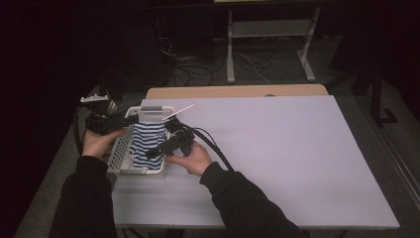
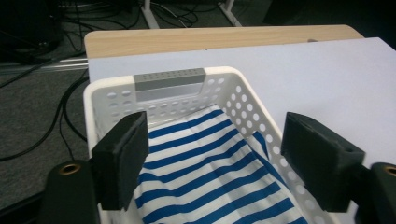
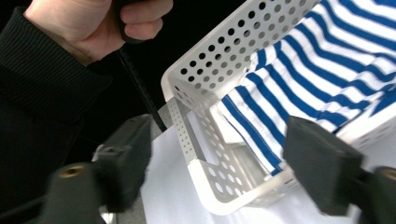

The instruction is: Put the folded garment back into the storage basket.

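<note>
A dark room with cables on the floor surrounds a wide pale-lilac tabletop (image 1: 277, 148) with a wooden edge at its far side. At the table's left end stands a white perforated plastic basket (image 1: 118, 151) with a grey handle strip, its long axis running away from the person. Inside it lies a folded blue-and-white striped cloth (image 1: 144, 144), filling most of the bottom; in the right gripper view a fold rides up against one long wall.

The left gripper (image 2: 215, 154) hovers above the near end of the basket, looking along its length, jaws spread wide with nothing between the pads; the cloth lies straight ahead and below. The right gripper (image 3: 219, 163) comes in from the basket's right side, also parted and empty, and it seems the nearer to the cloth. No readable label or writing shows on basket or cloth.
</note>
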A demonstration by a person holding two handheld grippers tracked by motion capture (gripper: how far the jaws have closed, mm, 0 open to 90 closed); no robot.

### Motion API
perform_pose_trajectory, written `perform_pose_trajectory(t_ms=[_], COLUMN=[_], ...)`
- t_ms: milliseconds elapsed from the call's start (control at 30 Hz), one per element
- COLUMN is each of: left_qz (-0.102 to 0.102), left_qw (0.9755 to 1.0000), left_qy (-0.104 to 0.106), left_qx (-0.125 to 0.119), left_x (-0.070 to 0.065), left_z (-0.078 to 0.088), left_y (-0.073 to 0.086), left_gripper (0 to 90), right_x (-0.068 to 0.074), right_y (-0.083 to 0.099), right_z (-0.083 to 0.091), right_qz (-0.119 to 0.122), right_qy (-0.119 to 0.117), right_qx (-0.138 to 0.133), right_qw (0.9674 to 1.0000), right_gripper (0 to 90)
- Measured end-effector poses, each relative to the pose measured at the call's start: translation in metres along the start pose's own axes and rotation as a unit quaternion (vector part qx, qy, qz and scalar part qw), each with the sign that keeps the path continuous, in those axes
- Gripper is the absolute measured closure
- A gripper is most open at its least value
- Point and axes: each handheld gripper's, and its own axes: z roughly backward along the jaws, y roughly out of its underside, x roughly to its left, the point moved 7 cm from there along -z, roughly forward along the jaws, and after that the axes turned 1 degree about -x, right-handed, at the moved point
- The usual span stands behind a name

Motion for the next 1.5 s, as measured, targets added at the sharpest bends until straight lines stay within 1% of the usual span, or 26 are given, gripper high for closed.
perform_pose_trajectory(t_ms=[67, 100, 133, 167, 233, 267, 300, 400, 433, 500, 600, 633, 700, 733, 833, 867, 1100, 1267, 1300, 1333, 1367, 1400, 1433, 1467, 1500], left_qz=[-0.001, -0.004, -0.009, -0.009, -0.01, -0.011, -0.01, -0.013, -0.013, -0.019, -0.023, -0.022, -0.027, -0.029, -0.034, -0.035, -0.043, -0.042, -0.042, -0.042, -0.042, -0.04, -0.038, -0.037, -0.036], left_qw=[1.0, 0.9999, 0.9998, 0.9998, 0.9998, 0.9997, 0.9996, 0.9993, 0.9993, 0.9989, 0.9987, 0.9986, 0.9983, 0.9981, 0.998, 0.9979, 0.9974, 0.9973, 0.9973, 0.9973, 0.9973, 0.9974, 0.9974, 0.9973, 0.9973], left_qy=[0.002, 0.009, 0.015, 0.015, 0.019, 0.021, 0.025, 0.035, 0.035, 0.042, 0.044, 0.047, 0.052, 0.054, 0.053, 0.054, 0.054, 0.055, 0.055, 0.054, 0.054, 0.054, 0.055, 0.055, 0.055], left_qx=[0.0, -0.001, -0.001, -0.001, -0.004, -0.006, -0.008, -0.01, -0.01, -0.009, -0.013, -0.012, -0.01, -0.009, -0.011, -0.013, -0.019, -0.024, -0.024, -0.025, -0.025, -0.027, -0.028, -0.029, -0.032], left_x=[-0.003, -0.005, -0.008, -0.008, -0.01, -0.011, -0.012, -0.016, -0.016, -0.019, -0.021, -0.023, -0.025, -0.027, -0.029, -0.03, -0.038, -0.041, -0.041, -0.042, -0.042, -0.042, -0.042, -0.041, -0.041], left_z=[-0.001, -0.001, -0.001, -0.001, -0.001, 0.0, 0.0, 0.0, 0.0, 0.001, 0.001, 0.001, 0.0, 0.0, 0.0, 0.0, 0.003, 0.004, 0.004, 0.005, 0.005, 0.005, 0.005, 0.005, 0.005], left_y=[0.001, 0.001, 0.001, 0.001, 0.002, 0.002, 0.002, 0.003, 0.003, 0.005, 0.005, 0.006, 0.008, 0.009, 0.01, 0.011, 0.014, 0.018, 0.018, 0.02, 0.02, 0.022, 0.023, 0.024, 0.025], left_gripper=[19.1, 17.4, 14.3, 13.2, 12.5, 11.5, 11.5, 6.5, 5.6, 2.6, 1.5, 0.6, 0.0, 0.0, 0.0, 0.0, 0.0, 0.0, 0.0, 0.0, 0.0, 0.0, 0.0, 0.0, 0.0], right_x=[0.0, -0.001, -0.002, -0.003, -0.004, -0.005, -0.005, -0.008, -0.008, -0.01, -0.012, -0.013, -0.015, -0.017, -0.019, -0.021, -0.028, -0.037, -0.037, -0.04, -0.04, -0.043, -0.046, -0.046, -0.05], right_y=[-0.001, -0.001, -0.002, -0.003, -0.003, -0.003, -0.003, -0.003, -0.003, -0.003, -0.003, -0.003, -0.002, -0.001, 0.0, 0.001, 0.003, 0.006, 0.006, 0.008, 0.008, 0.008, 0.009, 0.009, 0.011], right_z=[0.004, 0.006, 0.011, 0.013, 0.015, 0.02, 0.02, 0.029, 0.029, 0.036, 0.04, 0.042, 0.046, 0.05, 0.054, 0.058, 0.073, 0.086, 0.086, 0.091, 0.091, 0.094, 0.098, 0.098, 0.103], right_qz=[0.007, 0.005, 0.006, 0.007, 0.01, 0.012, 0.012, 0.021, 0.021, 0.024, 0.027, 0.027, 0.031, 0.037, 0.042, 0.043, 0.045, 0.045, 0.045, 0.046, 0.046, 0.047, 0.044, 0.044, 0.044], right_qy=[-0.001, 0.001, -0.001, -0.002, 0.0, 0.001, 0.001, 0.004, 0.004, 0.008, 0.009, 0.011, 0.019, 0.021, 0.025, 0.026, 0.034, 0.045, 0.045, 0.05, 0.05, 0.054, 0.056, 0.056, 0.061], right_qx=[0.0, -0.001, -0.001, -0.005, -0.003, -0.003, -0.003, -0.002, -0.002, -0.005, -0.005, -0.004, -0.005, -0.001, 0.0, 0.0, -0.006, -0.01, -0.01, -0.014, -0.014, -0.017, -0.022, -0.022, -0.023], right_qw=[1.0, 1.0, 1.0, 1.0, 0.9999, 0.9999, 0.9999, 0.9998, 0.9998, 0.9997, 0.9996, 0.9996, 0.9993, 0.9991, 0.9988, 0.9987, 0.9984, 0.9979, 0.9979, 0.9976, 0.9976, 0.9973, 0.9972, 0.9972, 0.9969], right_gripper=[16.9, 15.1, 13.8, 13.3, 12.3, 7.8, 7.8, 2.3, 2.3, 0.0, 0.0, 0.0, 0.0, 0.0, 0.0, 0.0, 0.0, 0.0, 0.0, 0.0, 0.0, 0.0, 0.0, 0.0, 0.0])
